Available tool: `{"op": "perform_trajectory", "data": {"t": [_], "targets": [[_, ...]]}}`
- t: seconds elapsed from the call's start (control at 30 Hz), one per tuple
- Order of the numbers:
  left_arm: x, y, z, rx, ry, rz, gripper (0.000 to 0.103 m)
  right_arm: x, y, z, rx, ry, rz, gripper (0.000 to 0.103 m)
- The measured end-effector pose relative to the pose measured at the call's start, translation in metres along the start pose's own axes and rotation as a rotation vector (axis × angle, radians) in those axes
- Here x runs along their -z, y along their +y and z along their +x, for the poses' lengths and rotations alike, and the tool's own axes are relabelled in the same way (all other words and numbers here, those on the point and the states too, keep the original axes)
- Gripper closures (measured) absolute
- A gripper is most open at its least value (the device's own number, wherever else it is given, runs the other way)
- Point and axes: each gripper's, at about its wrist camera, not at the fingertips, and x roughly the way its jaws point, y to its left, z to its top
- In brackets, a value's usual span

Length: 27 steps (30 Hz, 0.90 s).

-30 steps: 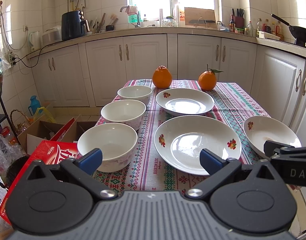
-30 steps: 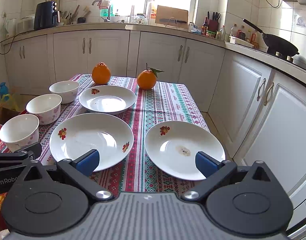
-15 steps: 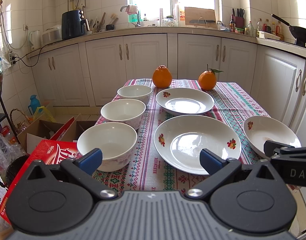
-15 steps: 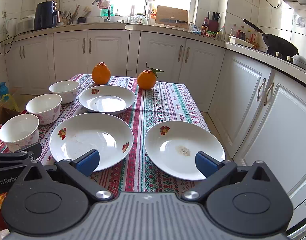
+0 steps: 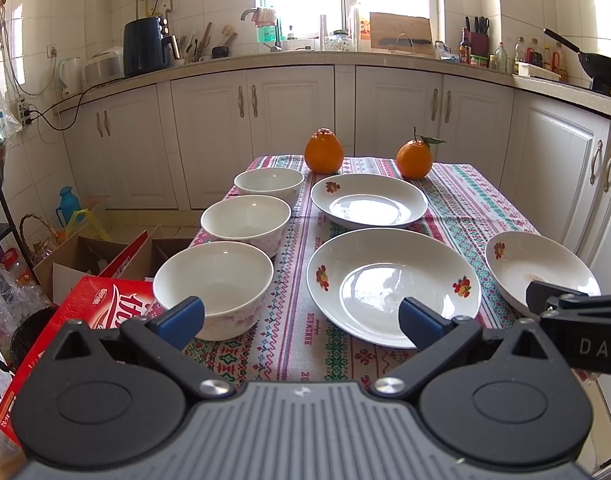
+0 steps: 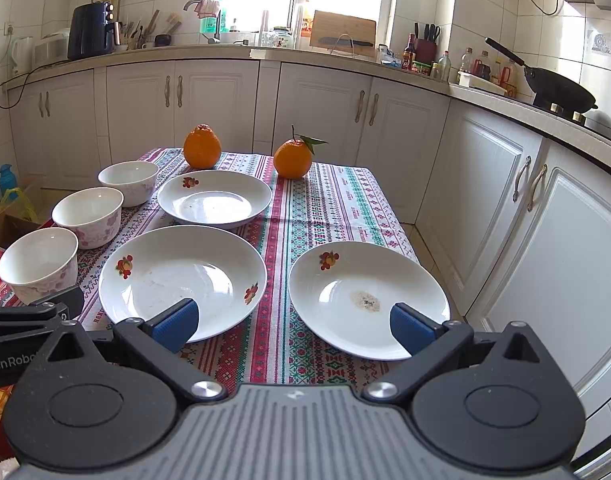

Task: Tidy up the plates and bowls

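Left tongs [image 5: 301, 316]: gaped wide, empty.
Right tongs [image 6: 293, 322]: gaped wide, empty.
Bowls [image 5: 213, 280]: at 10 o'clock.
Plates [image 6: 183, 280]: 12 o'clock, worktop [image 6: 325, 200].

Printed "DAS", cut off by the frame edge, on the black arm of the right gripper [image 5: 593, 346] at the right of the left wrist view. "GenRobo", likewise cut off, on the left gripper [image 6: 9, 360] at the near left of the right wrist view. "HANDMADE" woven into the striped tablecloth [image 5: 308, 332] near the front edge. White Chinese characters, not legible, on the red carton [image 5: 117, 300] at the near left.
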Motion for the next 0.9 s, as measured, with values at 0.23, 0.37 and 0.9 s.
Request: {"op": "perform_trajectory", "data": {"t": [0.23,0.37,0.9], "targets": [[-0.0008,0.0008,0.0013,0.006,0.003,-0.006,0.001,-0.0002,-0.0008,0.0,-0.001,0.0,0.003,0.0],[-0.0007,0.0008,0.0016,0.005,0.003,-0.005,0.001,-0.0007,-0.0014,0.0002,-0.001,0.001,0.003,0.0],[-0.001,0.0017,0.0021,0.013,-0.001,-0.022,0.001,0.0,-0.0017,0.0025,-0.002,-0.002,0.007,0.0]]}}
